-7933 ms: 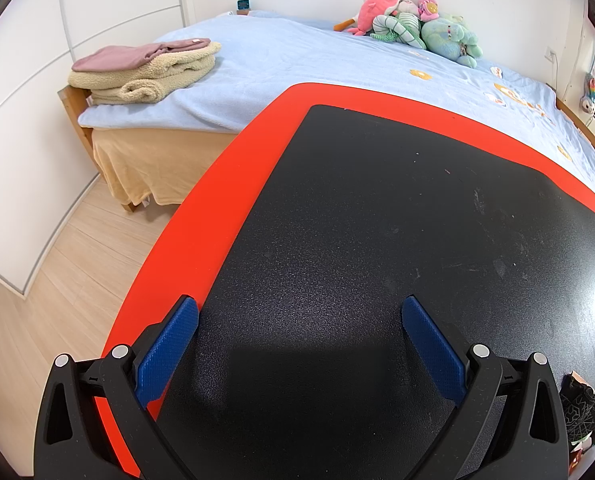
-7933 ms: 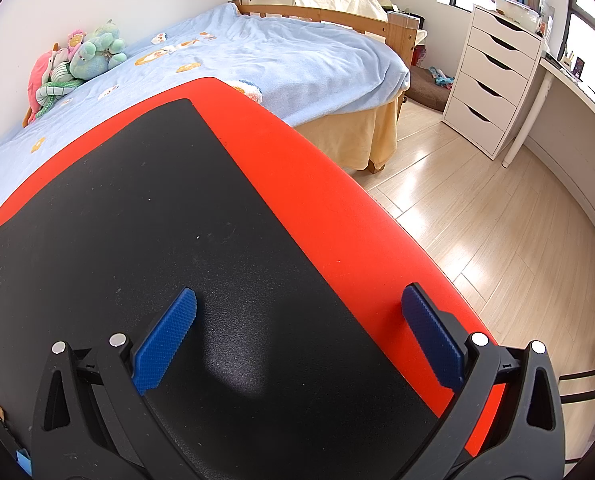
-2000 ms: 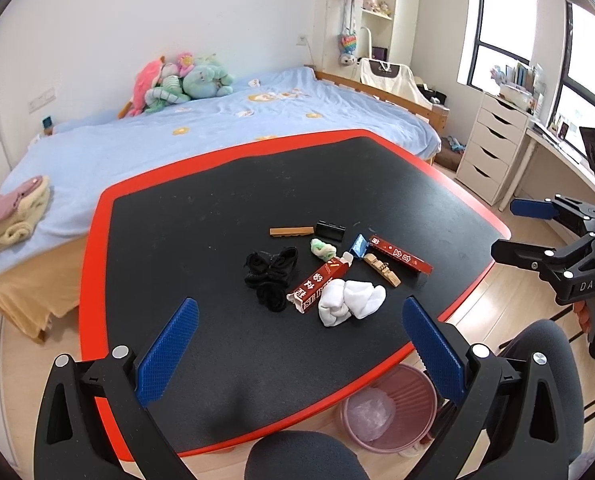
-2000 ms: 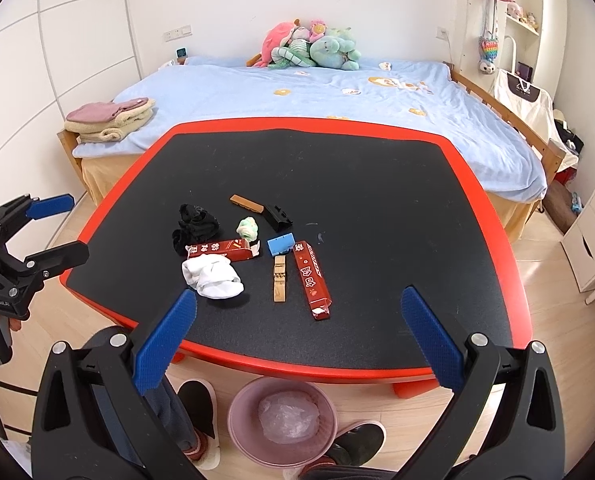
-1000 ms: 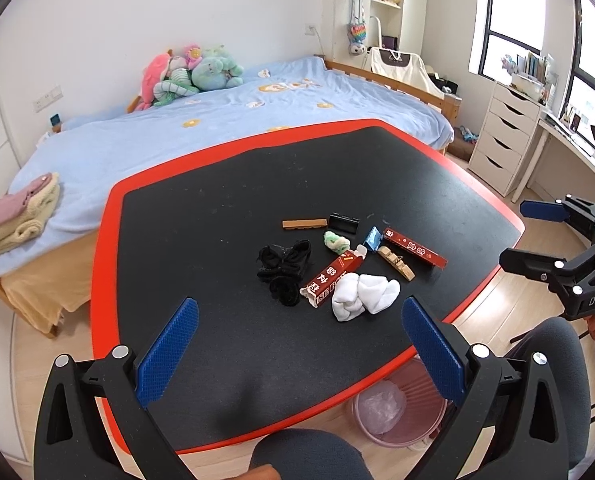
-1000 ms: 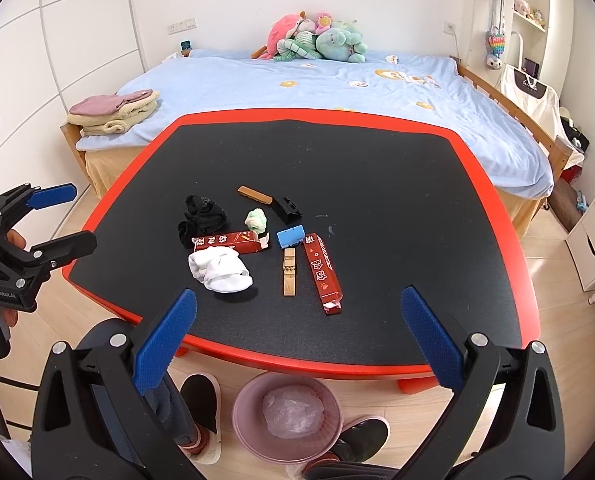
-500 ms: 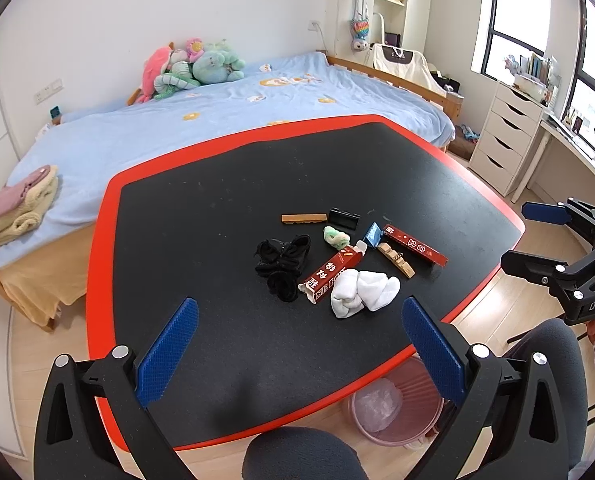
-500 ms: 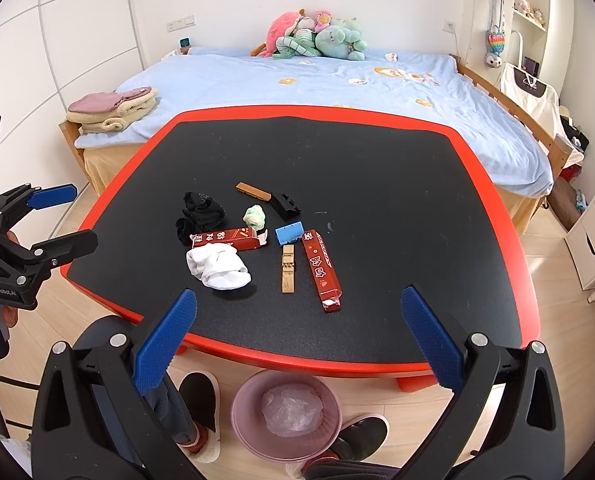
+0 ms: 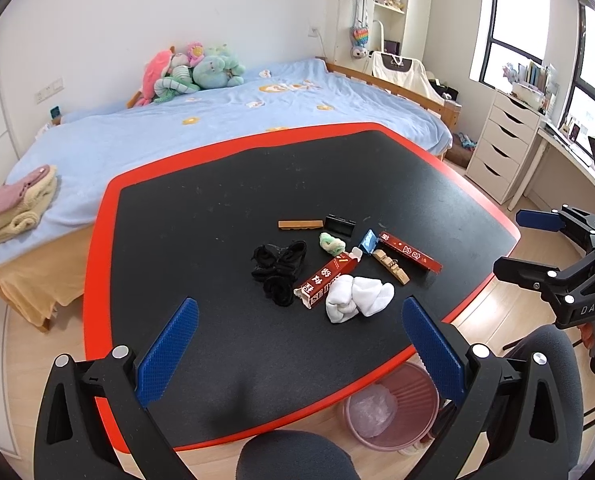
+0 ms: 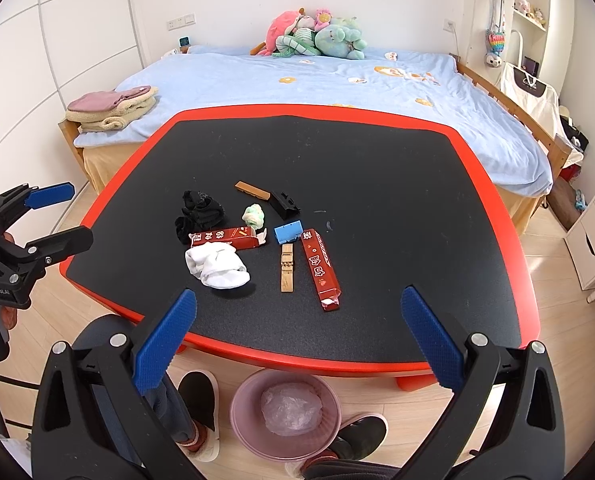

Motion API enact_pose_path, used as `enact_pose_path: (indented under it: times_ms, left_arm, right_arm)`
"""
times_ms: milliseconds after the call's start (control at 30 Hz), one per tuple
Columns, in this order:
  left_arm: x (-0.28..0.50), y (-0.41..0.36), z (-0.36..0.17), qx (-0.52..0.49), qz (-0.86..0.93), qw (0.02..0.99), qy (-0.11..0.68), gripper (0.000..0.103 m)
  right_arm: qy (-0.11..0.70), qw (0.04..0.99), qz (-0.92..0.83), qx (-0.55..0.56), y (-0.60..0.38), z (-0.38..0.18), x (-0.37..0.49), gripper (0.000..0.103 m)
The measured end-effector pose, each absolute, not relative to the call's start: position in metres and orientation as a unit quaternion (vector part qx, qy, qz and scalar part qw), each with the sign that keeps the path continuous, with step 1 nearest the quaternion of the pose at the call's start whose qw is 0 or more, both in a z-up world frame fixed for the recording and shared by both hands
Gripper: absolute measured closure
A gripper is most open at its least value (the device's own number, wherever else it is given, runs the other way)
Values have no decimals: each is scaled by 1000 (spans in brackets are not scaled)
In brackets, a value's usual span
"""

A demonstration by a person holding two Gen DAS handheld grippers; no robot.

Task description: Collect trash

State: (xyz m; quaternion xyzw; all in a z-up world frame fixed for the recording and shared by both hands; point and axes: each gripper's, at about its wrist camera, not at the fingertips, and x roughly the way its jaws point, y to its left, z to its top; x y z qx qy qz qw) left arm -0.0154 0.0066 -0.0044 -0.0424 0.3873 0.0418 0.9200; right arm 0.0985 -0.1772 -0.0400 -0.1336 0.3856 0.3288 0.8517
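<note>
Near the table's front edge, both claws, left claw and right claw, have pulled back, wide open and empty, bringing the litter mid-table and the bin below into view, nothing collected yet.

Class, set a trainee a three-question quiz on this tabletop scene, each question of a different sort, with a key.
1. True or false: the pink bin stands on the table.
2. Multiple choice: what lies closest to the white sock? A) red box B) black clip C) tan strip
3. Fill in: both the left gripper and the right gripper hang ____ and hold nothing.

Key: 1 false, the bin stands on the floor by the near edge; 2 A; 3 open.
</note>
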Motion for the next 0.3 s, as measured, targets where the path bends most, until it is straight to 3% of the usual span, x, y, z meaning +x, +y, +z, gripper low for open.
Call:
enact_pose_path:
  times_ms: [300]
  left_arm:
    - [-13,3,-5,-37,34,916,397,5]
  right_arm:
    - [387,852,328,-134,-179,-41,99,3]
